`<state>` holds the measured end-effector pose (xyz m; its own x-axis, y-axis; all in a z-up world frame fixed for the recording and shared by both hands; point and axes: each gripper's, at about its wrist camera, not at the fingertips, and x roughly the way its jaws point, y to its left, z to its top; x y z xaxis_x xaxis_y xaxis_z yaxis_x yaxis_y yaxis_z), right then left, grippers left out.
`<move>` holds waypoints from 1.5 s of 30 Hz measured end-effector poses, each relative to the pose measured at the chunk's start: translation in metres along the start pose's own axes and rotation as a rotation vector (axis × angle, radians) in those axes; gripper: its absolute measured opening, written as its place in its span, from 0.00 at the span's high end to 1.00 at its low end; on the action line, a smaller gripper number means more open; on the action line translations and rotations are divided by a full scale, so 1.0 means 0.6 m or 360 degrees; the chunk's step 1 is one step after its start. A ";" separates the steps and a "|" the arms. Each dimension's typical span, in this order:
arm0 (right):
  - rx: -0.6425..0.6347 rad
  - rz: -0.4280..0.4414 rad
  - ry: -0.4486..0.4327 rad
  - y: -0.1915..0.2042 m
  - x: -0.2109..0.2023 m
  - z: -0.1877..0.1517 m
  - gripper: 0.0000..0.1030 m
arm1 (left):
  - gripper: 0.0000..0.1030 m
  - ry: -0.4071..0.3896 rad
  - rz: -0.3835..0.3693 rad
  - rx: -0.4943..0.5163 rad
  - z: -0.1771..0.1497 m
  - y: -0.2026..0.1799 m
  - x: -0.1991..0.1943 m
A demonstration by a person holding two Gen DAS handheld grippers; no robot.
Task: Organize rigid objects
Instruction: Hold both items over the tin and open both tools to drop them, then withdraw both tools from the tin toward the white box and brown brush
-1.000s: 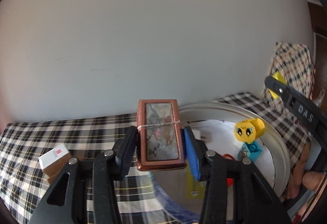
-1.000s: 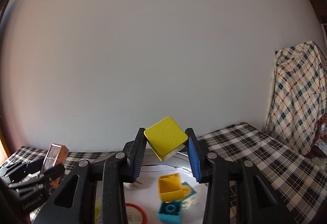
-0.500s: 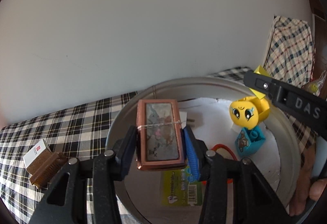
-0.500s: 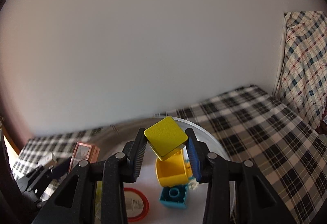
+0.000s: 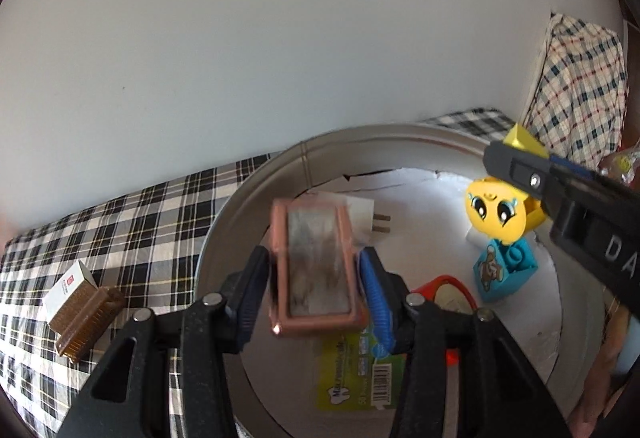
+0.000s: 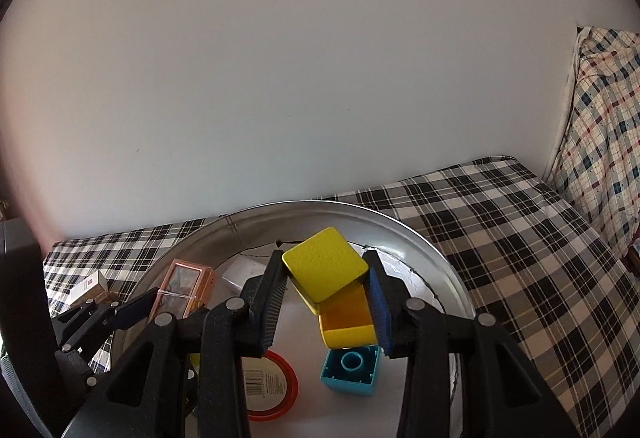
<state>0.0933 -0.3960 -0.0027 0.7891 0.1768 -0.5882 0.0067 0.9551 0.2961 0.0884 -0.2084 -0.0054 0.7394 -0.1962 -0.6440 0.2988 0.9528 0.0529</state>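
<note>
My left gripper (image 5: 316, 294) is shut on a copper-framed flat box (image 5: 314, 266) and holds it over the left part of a round metal tin (image 5: 256, 194). My right gripper (image 6: 326, 298) is shut on a yellow square block (image 6: 325, 268) above the same tin (image 6: 420, 242). In the tin lie a yellow face toy (image 5: 496, 214), a teal brick (image 5: 504, 274), a red-rimmed lid (image 6: 272, 386), a green packet (image 5: 356, 370) and a white plug (image 5: 364, 216). The right gripper arm crosses the right of the left wrist view.
A brown comb with a white box (image 5: 80, 306) lies on the checked cloth (image 5: 132, 222) left of the tin. A plaid pillow (image 6: 600, 118) leans at the right. A white wall stands behind.
Both grippers have moved forward and down over the tin, each still holding its object. The tin now fills more of both views.
</note>
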 end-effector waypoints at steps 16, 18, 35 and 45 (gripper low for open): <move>0.0446 0.0146 -0.0341 -0.070 -0.054 0.007 0.35 | 0.00 -0.0291 0.0128 -0.0183 0.003 0.055 -0.065; 0.0440 0.0099 -0.0430 -0.068 -0.067 0.005 0.35 | 0.00 -0.0390 0.0198 -0.0226 -0.001 0.078 -0.083; 0.0234 -0.0100 -0.0806 -0.004 -0.128 -0.046 0.25 | 0.00 -0.0470 0.0352 -0.0402 -0.079 0.193 -0.107; -0.0053 -0.0327 -0.0964 0.054 -0.143 -0.085 0.25 | 0.00 -0.0473 0.0369 -0.0296 -0.094 0.177 -0.118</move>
<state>-0.0054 -0.3682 0.0187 0.9811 -0.1668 -0.0979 0.1832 0.9639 0.1934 0.0340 -0.0802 0.0027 0.9243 -0.0037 -0.3817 0.0099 0.9998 0.0143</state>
